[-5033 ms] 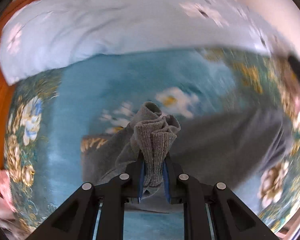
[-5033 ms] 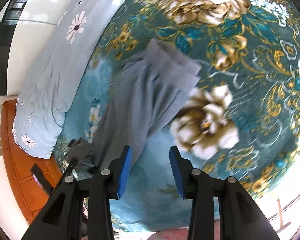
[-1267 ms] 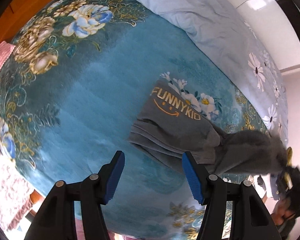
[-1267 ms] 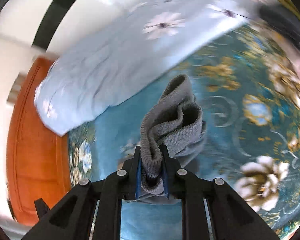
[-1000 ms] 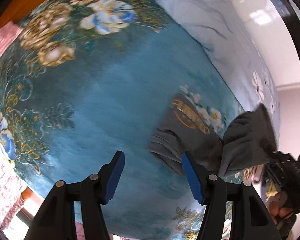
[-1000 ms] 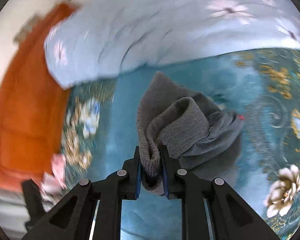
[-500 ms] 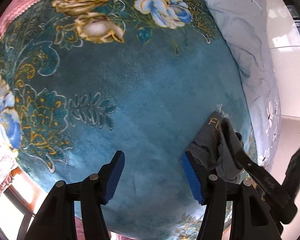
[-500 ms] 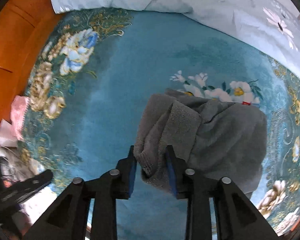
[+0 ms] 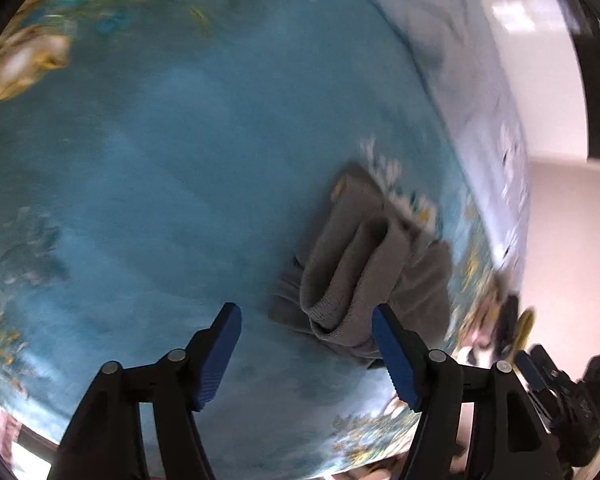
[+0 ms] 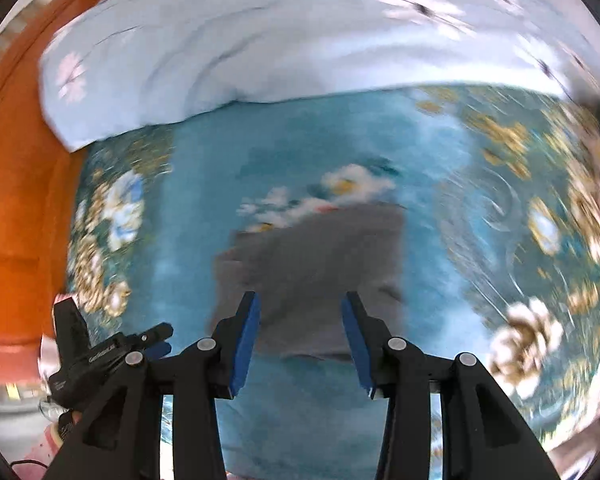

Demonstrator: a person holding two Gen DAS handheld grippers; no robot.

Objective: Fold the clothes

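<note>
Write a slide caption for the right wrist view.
Right gripper, jaws opening and empty, above the folded grey garment on the teal floral blanket, pale blue duvet behind.

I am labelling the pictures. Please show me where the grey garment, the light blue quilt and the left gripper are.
grey garment (image 9: 352,276): left wrist view, ribbed folded hem.
light blue quilt (image 10: 259,48): right wrist view, wrinkled middle.
left gripper (image 9: 306,356): left wrist view, between fingertips.

left wrist: steeply down onto blanket (image 9: 179,200) | right wrist: likewise | shared: grey garment (image 9: 360,264)
</note>
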